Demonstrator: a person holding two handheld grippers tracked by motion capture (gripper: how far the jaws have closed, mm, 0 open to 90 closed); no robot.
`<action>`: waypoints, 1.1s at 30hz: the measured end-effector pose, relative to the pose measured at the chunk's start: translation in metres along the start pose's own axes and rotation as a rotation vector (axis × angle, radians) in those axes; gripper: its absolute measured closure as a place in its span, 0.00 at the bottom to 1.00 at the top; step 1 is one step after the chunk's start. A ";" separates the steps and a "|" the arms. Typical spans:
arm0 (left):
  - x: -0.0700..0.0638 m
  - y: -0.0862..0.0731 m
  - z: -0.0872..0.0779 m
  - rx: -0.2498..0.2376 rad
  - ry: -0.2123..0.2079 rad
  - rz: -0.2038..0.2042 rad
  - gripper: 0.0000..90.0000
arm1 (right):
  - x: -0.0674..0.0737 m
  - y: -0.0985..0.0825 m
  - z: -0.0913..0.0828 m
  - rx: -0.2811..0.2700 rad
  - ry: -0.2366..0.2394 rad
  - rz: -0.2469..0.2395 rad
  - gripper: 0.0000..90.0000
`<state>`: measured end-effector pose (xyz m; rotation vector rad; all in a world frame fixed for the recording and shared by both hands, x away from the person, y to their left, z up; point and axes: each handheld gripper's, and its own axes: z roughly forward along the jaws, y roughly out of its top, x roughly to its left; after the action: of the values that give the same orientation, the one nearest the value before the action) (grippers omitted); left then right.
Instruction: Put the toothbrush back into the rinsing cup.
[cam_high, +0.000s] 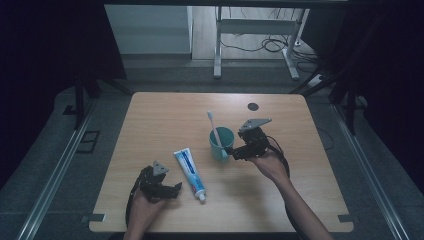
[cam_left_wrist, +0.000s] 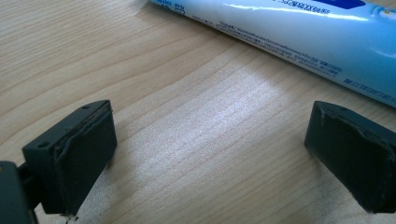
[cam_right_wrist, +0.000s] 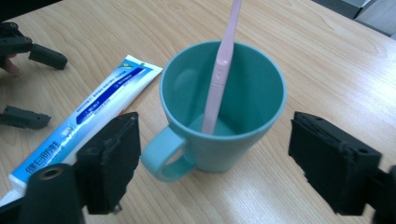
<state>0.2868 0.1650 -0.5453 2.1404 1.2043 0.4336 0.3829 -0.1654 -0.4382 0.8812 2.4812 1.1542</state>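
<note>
On the wood-grain table (cam_high: 150, 115), the left gripper (cam_high: 172, 190) rests spread. Right of it lies a glossy toothpaste tube (cam_high: 190, 172), cap nearward. The smooth teal mug (cam_high: 221, 142) holds a slim pink toothbrush (cam_high: 214, 127) leaning far-left; the right gripper (cam_high: 231, 152) stands spread, empty.

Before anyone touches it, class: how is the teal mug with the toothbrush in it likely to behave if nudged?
The teal mug looks wide-based and would probably slide, not tip. The pink toothbrush leans loose against its rim, so it may rattle or swing round. Its smooth wall could be slippery.
</note>
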 end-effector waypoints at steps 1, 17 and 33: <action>0.000 0.000 0.000 0.000 0.000 0.000 0.03 | 0.000 -0.001 -0.001 0.002 -0.003 -0.001 0.16; 0.000 0.000 0.000 -0.004 0.001 -0.005 0.03 | -0.002 -0.026 -0.020 -0.013 -0.004 0.016 0.09; 0.000 0.000 0.000 -0.001 0.001 0.000 0.03 | -0.005 -0.060 -0.040 0.002 -0.056 0.018 0.03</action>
<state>0.2868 0.1650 -0.5454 2.1397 1.2040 0.4347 0.3430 -0.2223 -0.4587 0.9247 2.4355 1.1175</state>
